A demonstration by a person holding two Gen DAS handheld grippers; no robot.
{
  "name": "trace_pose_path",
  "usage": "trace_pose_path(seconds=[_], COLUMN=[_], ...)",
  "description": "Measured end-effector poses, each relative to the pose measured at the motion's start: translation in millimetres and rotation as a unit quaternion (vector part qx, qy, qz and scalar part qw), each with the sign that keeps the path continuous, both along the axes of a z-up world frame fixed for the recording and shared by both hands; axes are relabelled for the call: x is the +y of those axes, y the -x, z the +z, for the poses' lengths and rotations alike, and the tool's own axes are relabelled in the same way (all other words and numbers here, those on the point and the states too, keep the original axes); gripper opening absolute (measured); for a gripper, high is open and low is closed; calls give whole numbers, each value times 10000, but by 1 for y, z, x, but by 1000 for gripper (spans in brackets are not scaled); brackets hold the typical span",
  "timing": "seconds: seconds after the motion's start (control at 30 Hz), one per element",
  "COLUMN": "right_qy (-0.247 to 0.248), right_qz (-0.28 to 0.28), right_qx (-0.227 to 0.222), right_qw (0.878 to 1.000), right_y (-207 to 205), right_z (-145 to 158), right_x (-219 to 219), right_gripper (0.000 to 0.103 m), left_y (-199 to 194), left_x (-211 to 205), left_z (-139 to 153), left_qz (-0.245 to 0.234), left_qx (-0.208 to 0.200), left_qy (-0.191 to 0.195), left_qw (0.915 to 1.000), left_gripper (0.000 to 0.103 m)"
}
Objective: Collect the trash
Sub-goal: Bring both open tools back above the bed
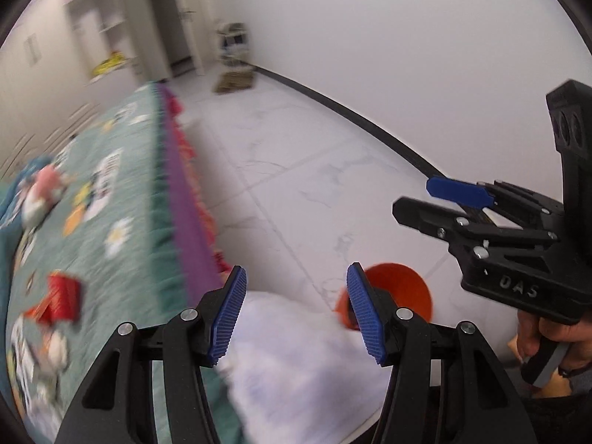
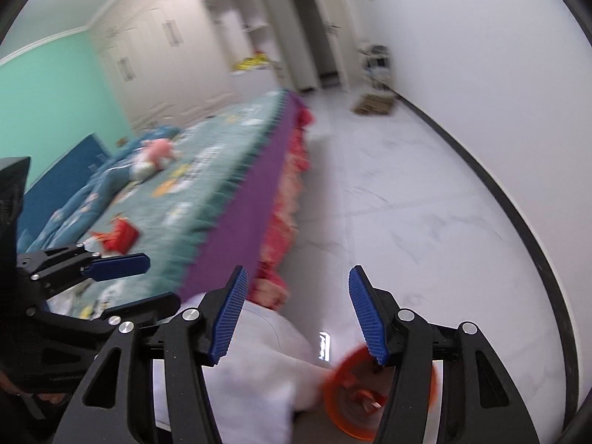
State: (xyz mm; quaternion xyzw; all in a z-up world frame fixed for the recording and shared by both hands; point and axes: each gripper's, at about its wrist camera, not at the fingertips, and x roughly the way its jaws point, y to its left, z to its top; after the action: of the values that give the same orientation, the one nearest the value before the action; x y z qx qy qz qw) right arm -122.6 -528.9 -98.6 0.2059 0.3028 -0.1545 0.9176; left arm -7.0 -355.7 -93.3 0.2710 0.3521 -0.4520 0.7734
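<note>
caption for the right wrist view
Open right hand-held gripper above an orange bin beside the bed.

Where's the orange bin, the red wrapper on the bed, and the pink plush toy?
Orange bin (image 1: 397, 288): left wrist view, on its inner wall.
Red wrapper (image 2: 120, 236): right wrist view, on its red middle.
Pink plush toy (image 2: 160, 151): right wrist view, on its pink body.
</note>
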Motion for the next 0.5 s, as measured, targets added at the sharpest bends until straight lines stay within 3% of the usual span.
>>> trace_pose_path(seconds=[0.17,0.27,0.3,0.4,0.5], right_qy=[131,242,277,395,491], right_qz=[944,1632,1864,2494,2953], right_qx=[-118,-205,-254,-320,-367], right_qw=[9954,9861,9818,9671,9534], right_y=[-48,-81,-92,-125,-150], right_z=[24,38,43,54,62], right_x=[58,105,121,169,214], right_gripper=[58,58,58,58,58], left_y=[-23,-39,-44,-56,-65], left_x=[64,111,132,176,227], left_z=[26,39,43,51,52], left_qz=[862,1524,1820,2412,3091], left_qx=[-225,-343,-429,-486,-476], left_qy=[387,567,630,762,812], left_qw=[9953,9861,9803,9663,9464], left_gripper=[58,64,70,71,71])
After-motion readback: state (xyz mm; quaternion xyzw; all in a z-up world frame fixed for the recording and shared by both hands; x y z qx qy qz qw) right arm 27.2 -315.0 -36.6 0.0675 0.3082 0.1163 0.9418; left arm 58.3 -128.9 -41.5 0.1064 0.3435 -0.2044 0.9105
